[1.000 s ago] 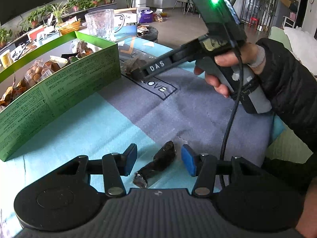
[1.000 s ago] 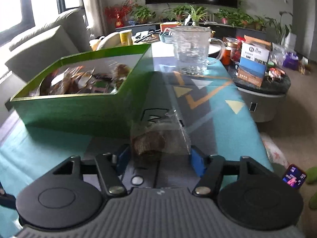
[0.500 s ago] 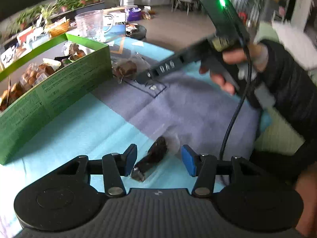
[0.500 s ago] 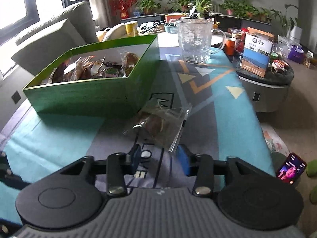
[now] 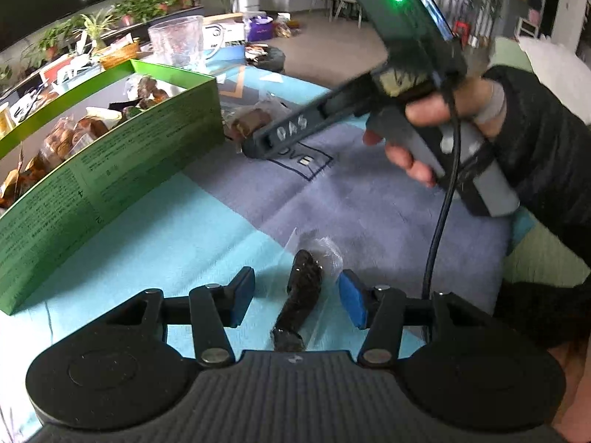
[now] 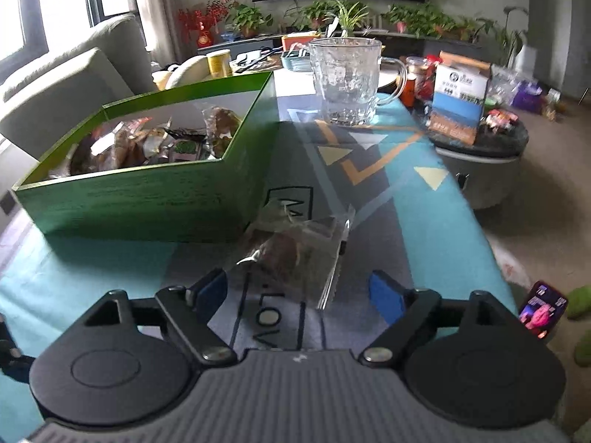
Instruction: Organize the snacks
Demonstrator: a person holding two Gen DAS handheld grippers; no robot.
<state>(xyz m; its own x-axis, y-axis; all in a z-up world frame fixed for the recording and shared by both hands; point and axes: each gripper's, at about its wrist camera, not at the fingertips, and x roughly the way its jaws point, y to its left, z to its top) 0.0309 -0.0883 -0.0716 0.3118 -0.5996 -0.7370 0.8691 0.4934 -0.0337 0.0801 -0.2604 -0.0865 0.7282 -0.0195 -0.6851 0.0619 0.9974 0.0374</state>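
Green cardboard walls the snack box (image 6: 147, 199), already part-filled with wrapped pastries, and two loose snacks are left on the patterned cloth of the bench (image 5: 369, 214). The right gripper (image 6: 297, 293) has just been opening its jaws, and they now stand wide apart around the near end of a clear-wrapped brown pastry (image 6: 291, 249) lying just beside the box's corner; its pads seem not to press on the wrapper. The left gripper (image 5: 297, 297) sits about half open, with a dark snack in a clear wrapper (image 5: 303, 288) lying between its blue pads, touched by neither. I'd judge this the pick-up step: each gripper needs to close on its packet, then lift it over the wall and into the box.
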